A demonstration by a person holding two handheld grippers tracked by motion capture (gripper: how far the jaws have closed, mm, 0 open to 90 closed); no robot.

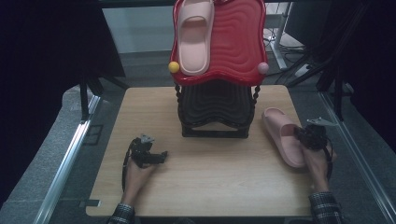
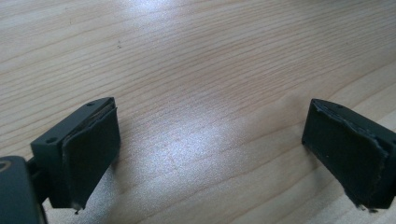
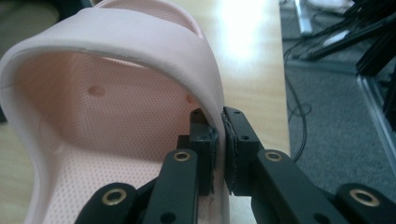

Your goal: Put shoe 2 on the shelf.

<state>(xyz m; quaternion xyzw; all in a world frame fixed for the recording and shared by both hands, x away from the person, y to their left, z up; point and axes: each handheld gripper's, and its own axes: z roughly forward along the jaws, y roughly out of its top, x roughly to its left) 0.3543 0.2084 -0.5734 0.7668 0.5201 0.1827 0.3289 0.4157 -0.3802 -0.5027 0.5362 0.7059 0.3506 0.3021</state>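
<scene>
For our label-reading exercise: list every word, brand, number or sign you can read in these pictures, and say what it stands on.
There are none to read.
Pink slipper on the table: no print visible, inside or out.
Pink slipper on the red shelf: plain.
Red shelf: only moulded ripples, no lettering.
Right gripper, shut on the slipper's strap, and left gripper: no markings legible.

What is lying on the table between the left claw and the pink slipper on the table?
Only bare table, seen in the high view, separates the left claw from the pink slipper.
</scene>
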